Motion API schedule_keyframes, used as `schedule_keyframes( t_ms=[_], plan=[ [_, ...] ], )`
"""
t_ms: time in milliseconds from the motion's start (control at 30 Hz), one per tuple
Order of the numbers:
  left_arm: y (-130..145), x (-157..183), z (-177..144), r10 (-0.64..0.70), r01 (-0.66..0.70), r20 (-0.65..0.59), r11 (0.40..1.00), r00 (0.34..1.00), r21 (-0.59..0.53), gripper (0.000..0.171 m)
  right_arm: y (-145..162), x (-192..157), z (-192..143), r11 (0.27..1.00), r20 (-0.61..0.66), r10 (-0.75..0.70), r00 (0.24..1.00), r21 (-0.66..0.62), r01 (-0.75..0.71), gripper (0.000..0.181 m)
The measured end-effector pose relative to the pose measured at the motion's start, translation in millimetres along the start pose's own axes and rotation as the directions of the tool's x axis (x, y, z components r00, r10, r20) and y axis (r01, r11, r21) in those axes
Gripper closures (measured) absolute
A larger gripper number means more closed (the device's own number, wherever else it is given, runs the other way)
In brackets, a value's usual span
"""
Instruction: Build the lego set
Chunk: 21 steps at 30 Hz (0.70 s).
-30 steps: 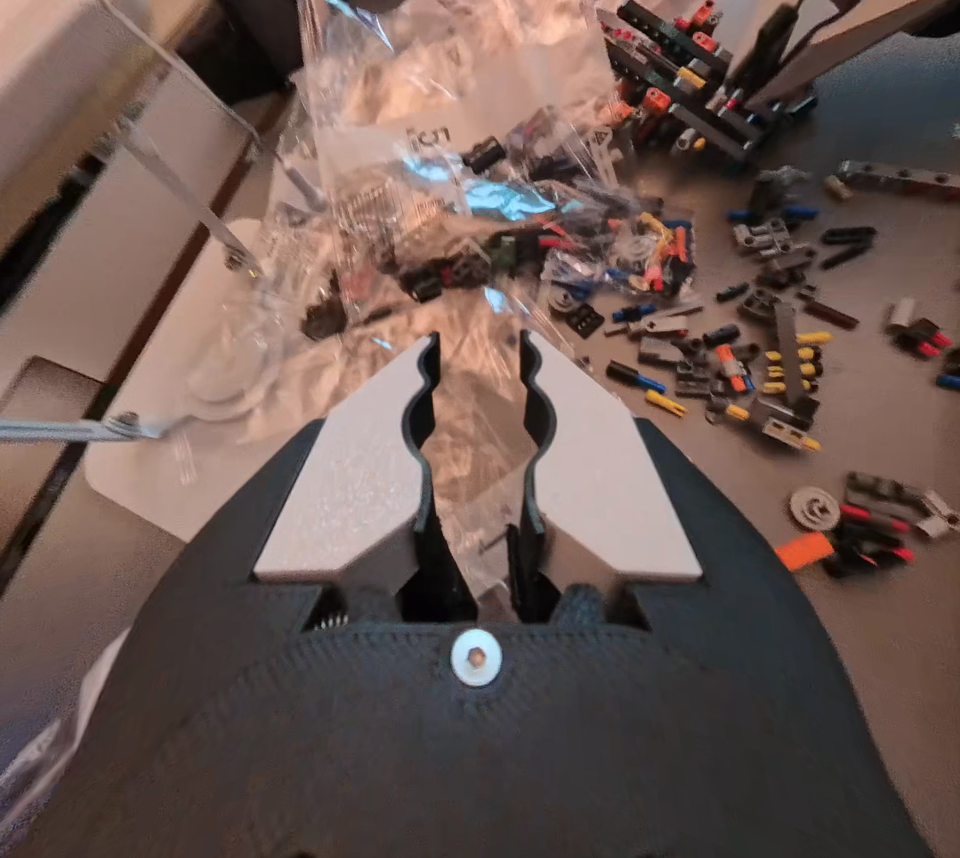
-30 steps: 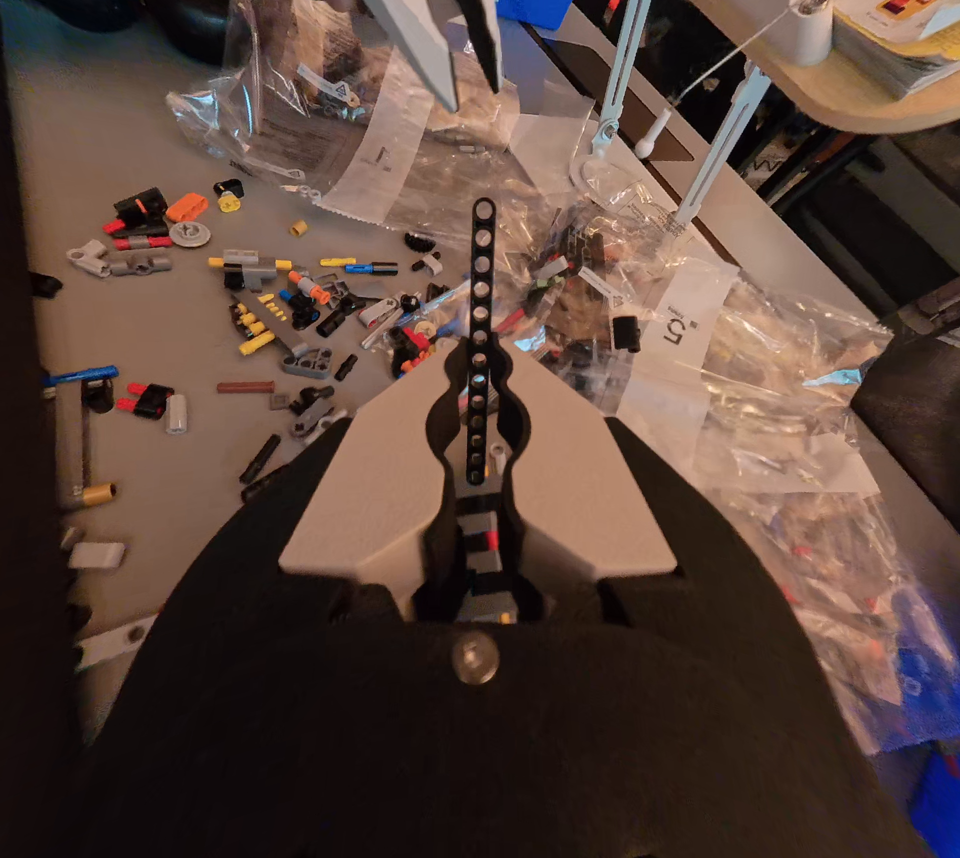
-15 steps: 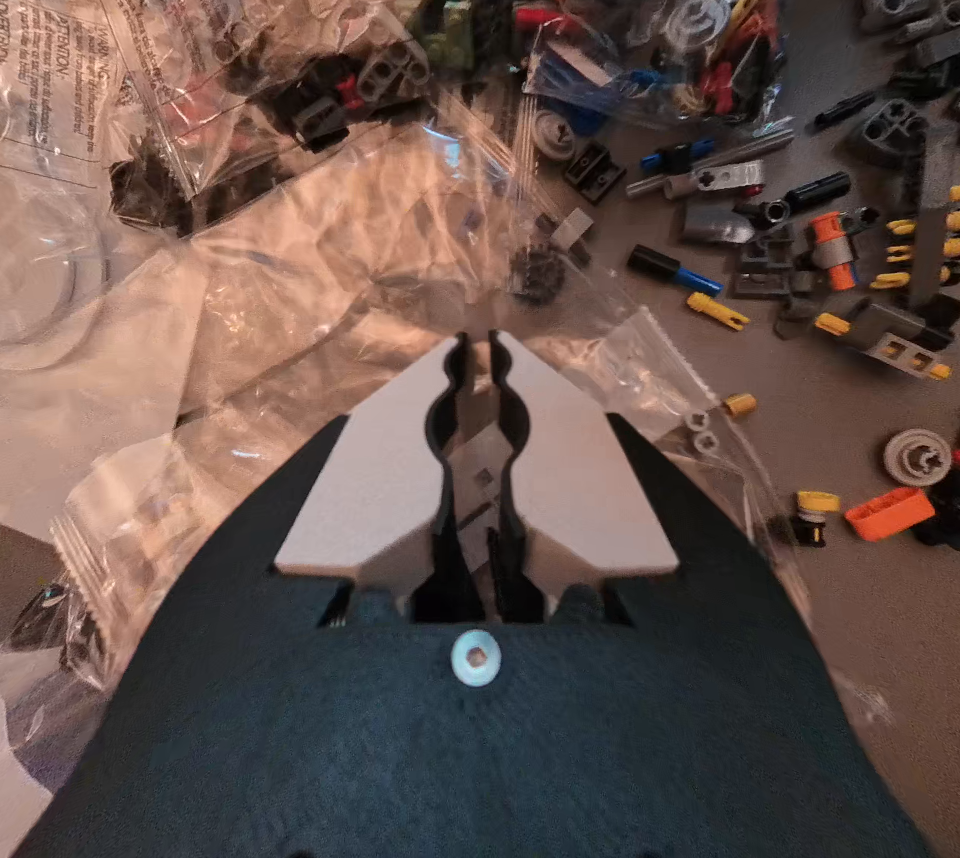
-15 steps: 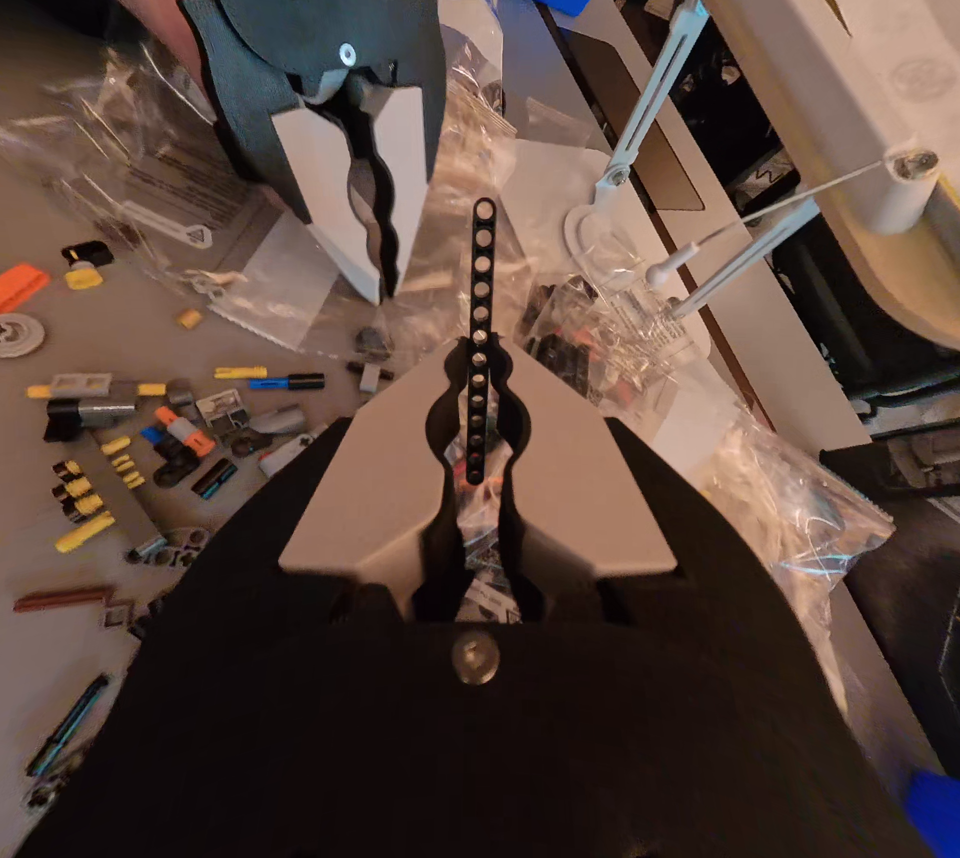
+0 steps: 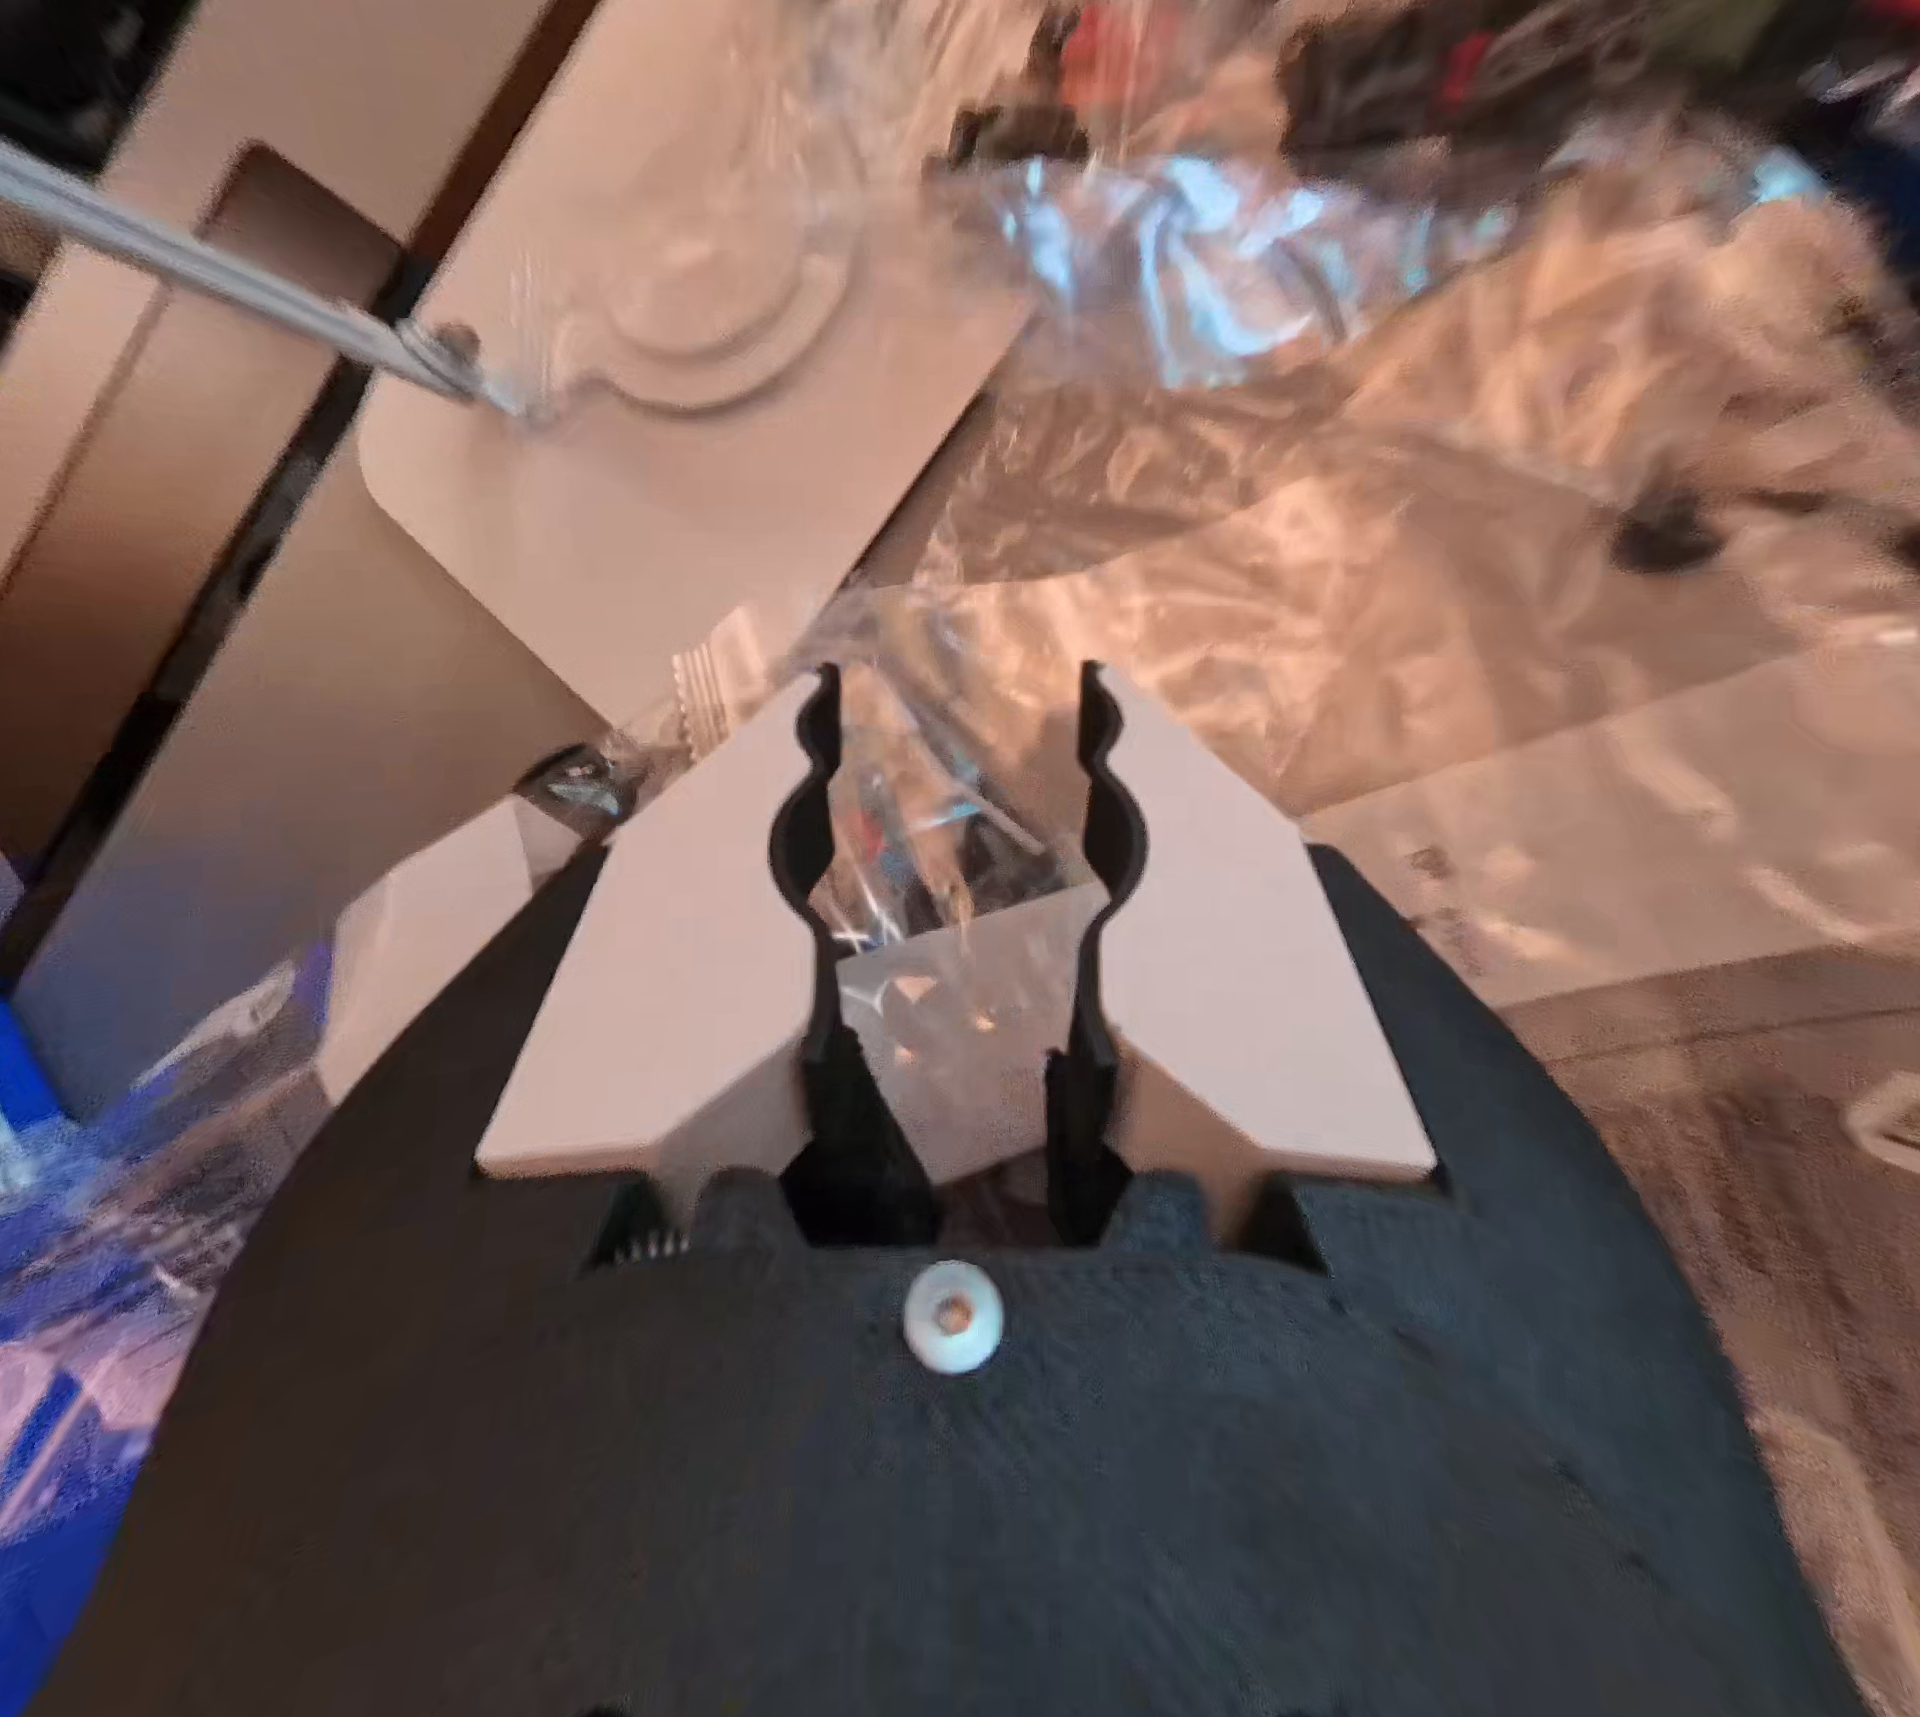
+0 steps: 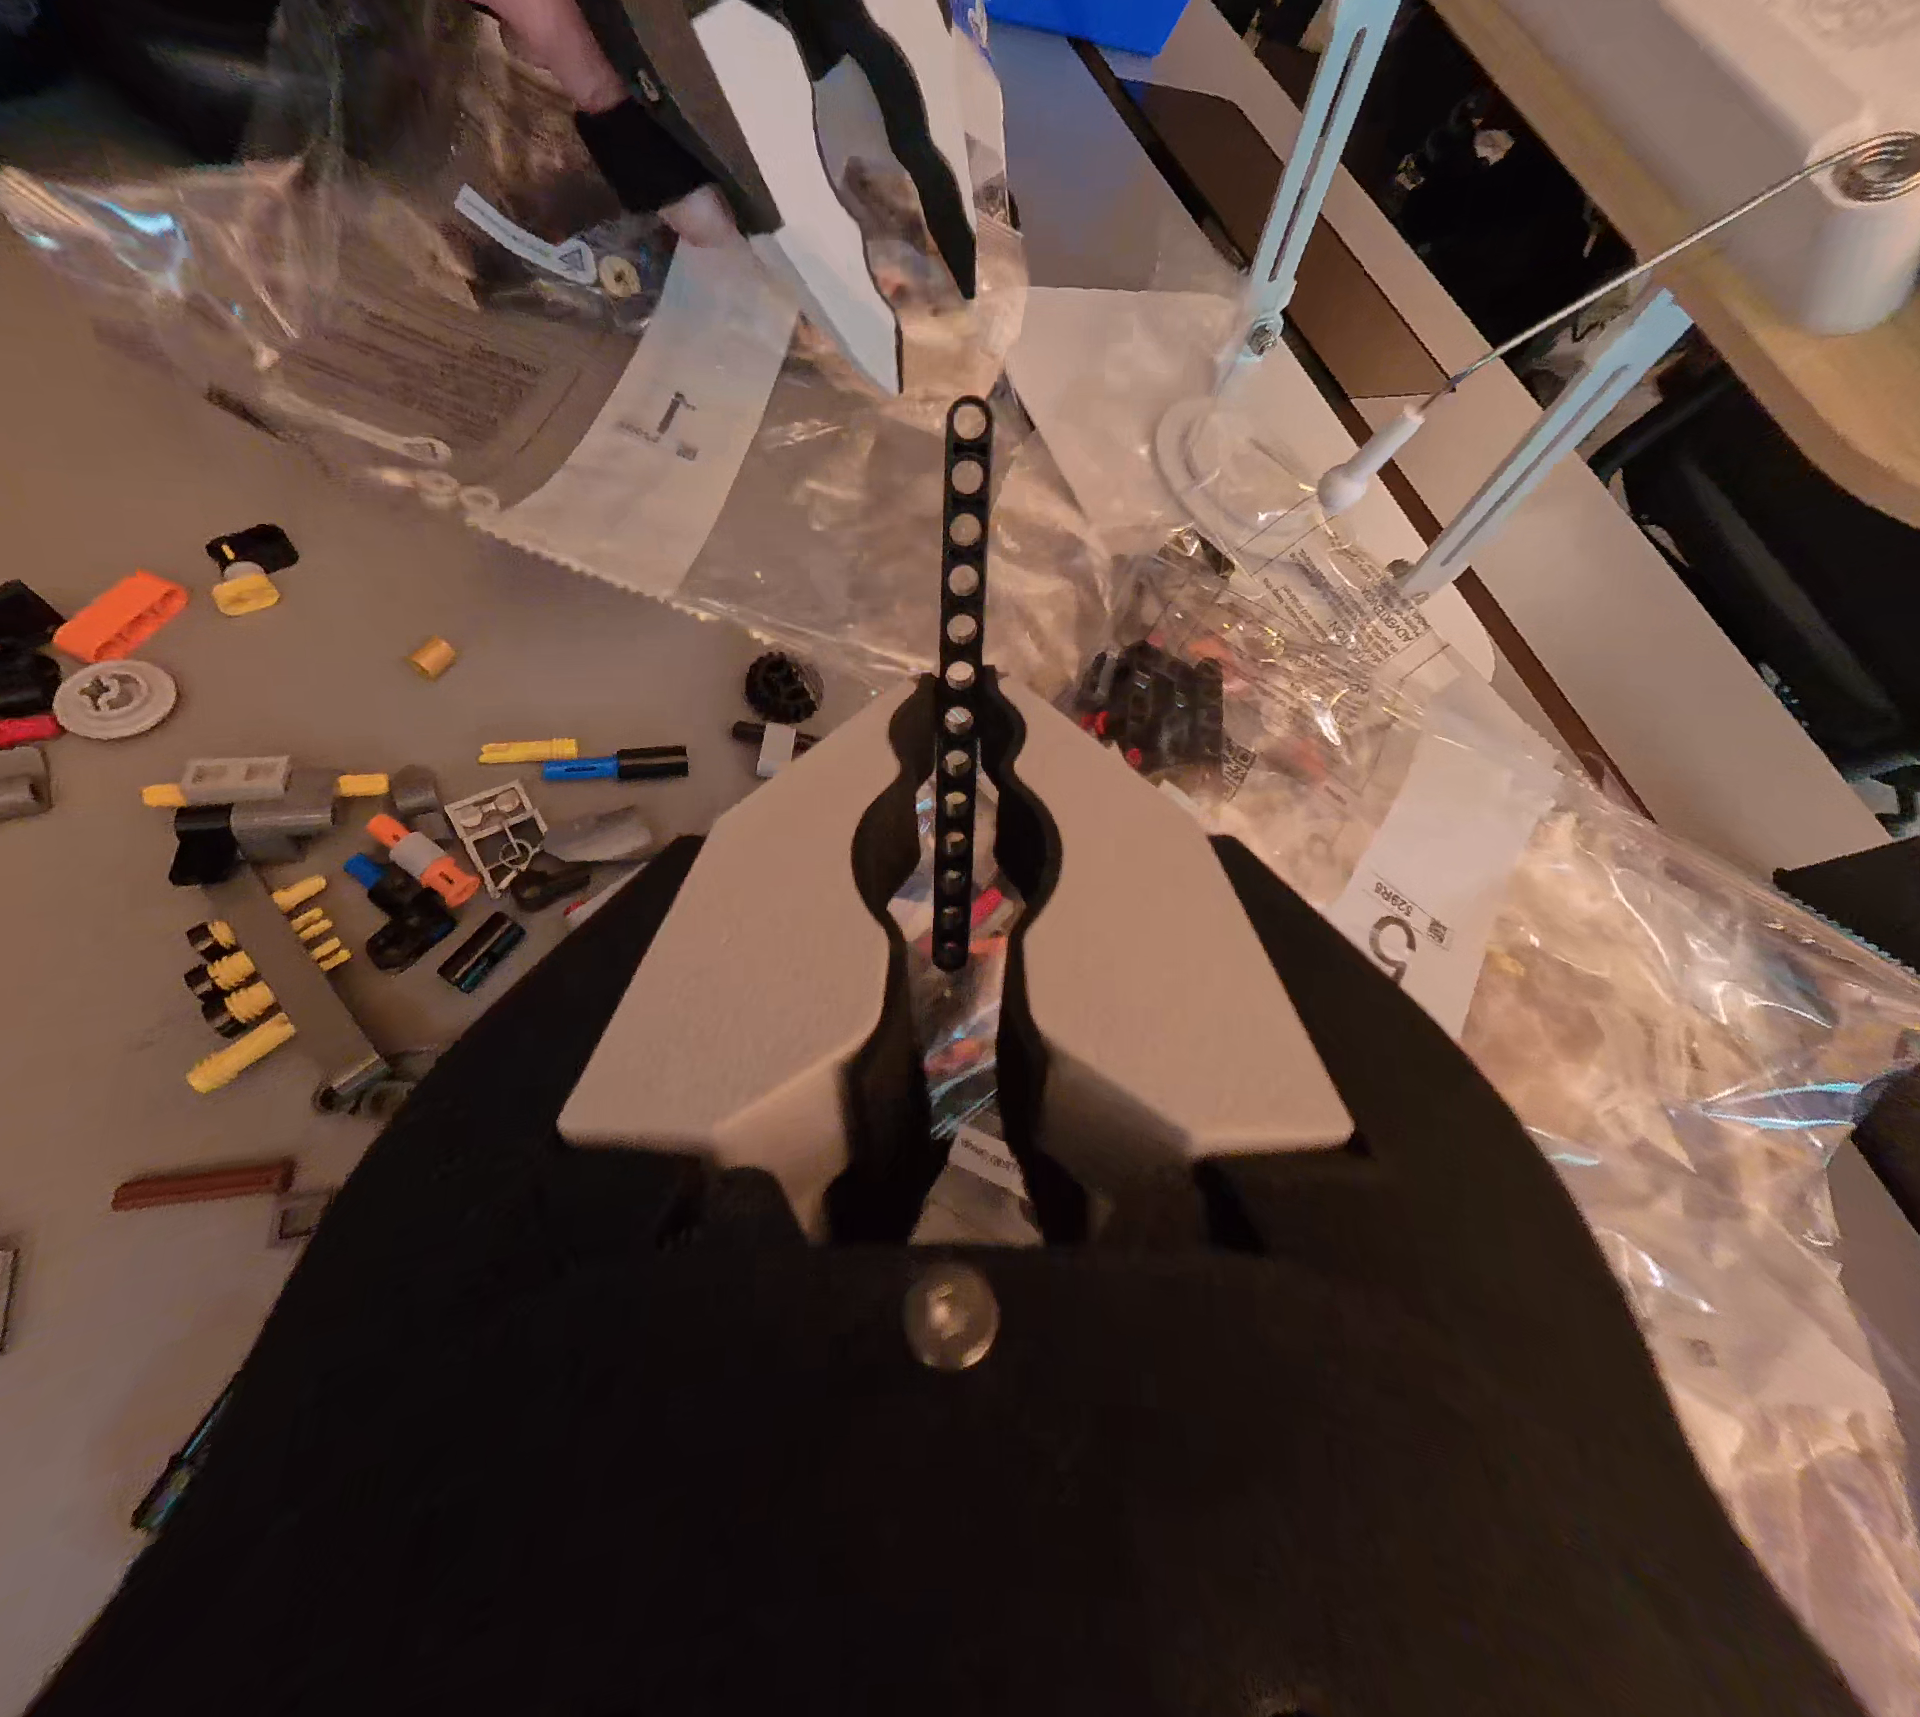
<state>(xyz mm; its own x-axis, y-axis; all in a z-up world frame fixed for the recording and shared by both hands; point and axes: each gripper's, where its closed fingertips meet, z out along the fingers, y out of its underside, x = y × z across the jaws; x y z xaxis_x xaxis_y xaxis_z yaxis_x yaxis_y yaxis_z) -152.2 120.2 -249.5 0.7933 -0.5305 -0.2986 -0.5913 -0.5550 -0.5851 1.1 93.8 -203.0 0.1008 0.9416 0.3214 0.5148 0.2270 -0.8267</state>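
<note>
The right gripper (image 6: pixel 961 680) is clamped on a long thin black lego beam with a row of holes (image 6: pixel 963 587) – it sticks straight out past the tips. Just beyond the beam's far end the left gripper (image 6: pixel 920 317) hangs with its jaws spread and nothing between them, over the crinkly clear plastic parts bags (image 5: pixel 1299 545). Left of the right gripper, small loose lego pieces in yellow, orange, blue and grey (image 6: pixel 312 836) are scattered on the grey tabletop (image 6: pixel 582 659).
</note>
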Motion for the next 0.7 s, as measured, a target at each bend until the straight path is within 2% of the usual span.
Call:
schedule_keyframes(
  t_ms=[67, 167, 467, 600, 700],
  plan=[
    [9.3, -2.8, 10.2, 0.003, -0.002, 0.023, 0.999, 1.0, -0.044, 0.116, 2.1, -0.9, 0.7, 1.0, 0.004, -0.003, 1.0, -0.008, 0.003, 0.177],
    [8.9, -1.3, 14.2, -0.001, 0.001, 0.021, 0.999, 1.0, -0.047, 0.116, 1.9, -0.5, 0.5, 1.0, 0.005, 0.004, 1.0, -0.003, -0.004, 0.177],
    [7.0, -2.7, 10.2, 0.031, -0.031, 0.022, 0.999, 0.999, -0.017, 0.171, -0.6, -2.6, 0.3, 1.0, 0.004, -0.011, 1.0, 0.0, 0.011, 0.177],
    [3.2, 2.6, 7.6, 0.066, -0.066, 0.009, 0.998, 0.998, -0.008, 0.171, -2.2, -2.8, -0.8, 1.0, 0.001, -0.016, 1.0, 0.003, 0.016, 0.177],
    [-6.2, -0.2, 0.0, 0.044, -0.044, 0.013, 0.998, 0.999, 0.052, 0.171, -2.6, -1.6, -1.7, 1.0, -0.004, -0.018, 1.0, 0.002, 0.018, 0.177]
  ],
)
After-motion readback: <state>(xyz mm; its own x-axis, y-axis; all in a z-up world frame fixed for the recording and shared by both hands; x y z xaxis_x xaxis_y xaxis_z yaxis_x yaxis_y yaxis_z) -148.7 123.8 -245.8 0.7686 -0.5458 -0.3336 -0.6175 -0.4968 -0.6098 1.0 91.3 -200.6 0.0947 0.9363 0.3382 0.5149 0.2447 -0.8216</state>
